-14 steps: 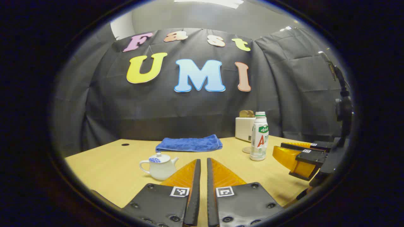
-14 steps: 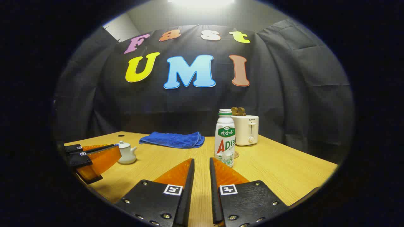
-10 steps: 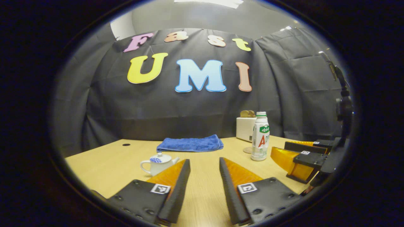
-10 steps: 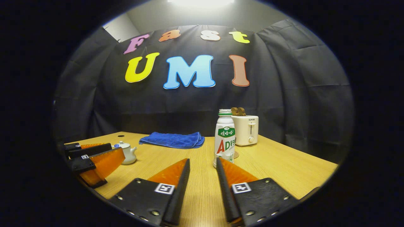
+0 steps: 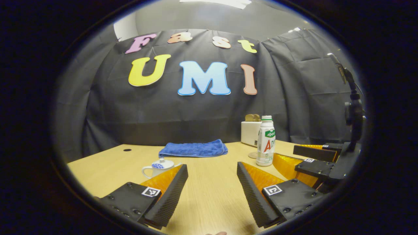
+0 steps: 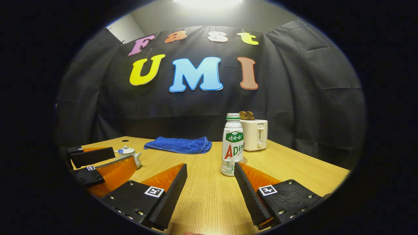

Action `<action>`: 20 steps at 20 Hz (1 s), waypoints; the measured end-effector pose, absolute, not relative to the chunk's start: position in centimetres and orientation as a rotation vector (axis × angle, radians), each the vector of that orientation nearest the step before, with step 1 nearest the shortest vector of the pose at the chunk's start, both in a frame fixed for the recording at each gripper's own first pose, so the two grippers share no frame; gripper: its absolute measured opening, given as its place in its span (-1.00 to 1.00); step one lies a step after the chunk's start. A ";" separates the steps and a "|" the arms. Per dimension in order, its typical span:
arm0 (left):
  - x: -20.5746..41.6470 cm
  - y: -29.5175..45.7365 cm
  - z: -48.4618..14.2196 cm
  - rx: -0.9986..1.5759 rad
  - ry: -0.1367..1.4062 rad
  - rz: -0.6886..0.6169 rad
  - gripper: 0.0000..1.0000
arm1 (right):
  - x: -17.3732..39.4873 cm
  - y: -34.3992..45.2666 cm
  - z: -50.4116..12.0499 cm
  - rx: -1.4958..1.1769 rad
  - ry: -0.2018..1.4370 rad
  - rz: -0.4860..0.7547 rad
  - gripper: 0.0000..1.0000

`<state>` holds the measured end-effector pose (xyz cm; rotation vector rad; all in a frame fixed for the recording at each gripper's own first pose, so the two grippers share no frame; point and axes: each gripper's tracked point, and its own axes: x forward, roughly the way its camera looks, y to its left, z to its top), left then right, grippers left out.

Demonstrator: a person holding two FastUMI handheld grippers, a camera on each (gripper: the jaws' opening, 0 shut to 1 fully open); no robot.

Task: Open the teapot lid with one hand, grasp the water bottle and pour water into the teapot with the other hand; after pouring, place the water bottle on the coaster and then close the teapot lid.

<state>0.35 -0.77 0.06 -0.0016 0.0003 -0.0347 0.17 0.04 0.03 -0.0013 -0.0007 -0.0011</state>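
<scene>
now both tongs spread wide, empty; teapot [image 5: 159, 166] just beyond left tongs [image 5: 211, 172], bottle [image 6: 232, 145] near right tongs [image 6: 210, 171].

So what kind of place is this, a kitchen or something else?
Probably not a real kitchen: it looks like a staged recording booth. A wooden table backed by black cloth wall carries a few household props: a teapot, a water bottle, a toaster and a folded blue towel.
</scene>
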 end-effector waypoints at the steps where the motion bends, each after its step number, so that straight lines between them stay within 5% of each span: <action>1: 0.5 -0.9 0.0 -0.002 -0.001 -0.042 1.00 | 0.1 0.2 0.0 -0.001 -0.004 0.006 0.80; 11: 1.2 0.3 0.0 -0.002 0.000 0.003 1.00 | 0.7 1.0 0.1 -0.002 -0.005 0.061 0.91; 20: 7.0 8.6 -1.6 -0.056 0.076 0.097 0.97 | 2.1 1.8 -0.9 0.103 0.074 0.172 0.91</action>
